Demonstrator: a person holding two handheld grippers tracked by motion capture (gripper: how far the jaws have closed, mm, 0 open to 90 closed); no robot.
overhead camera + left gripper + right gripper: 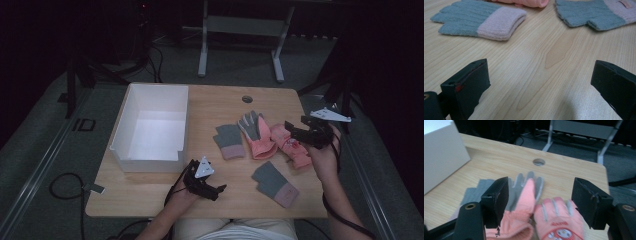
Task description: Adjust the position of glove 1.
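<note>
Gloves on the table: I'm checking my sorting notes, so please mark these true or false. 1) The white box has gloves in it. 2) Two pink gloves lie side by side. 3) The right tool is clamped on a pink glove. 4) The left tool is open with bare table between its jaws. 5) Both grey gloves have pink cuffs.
1) False: the white box holds nothing.
2) True: the pink gloves lie next to each other, touching.
3) False: the right tool hovers above them with its jaws apart, gripping nothing.
4) True: the left tool stands open over bare wood.
5) True: each of the grey gloves ends in a pale pink cuff.
</note>
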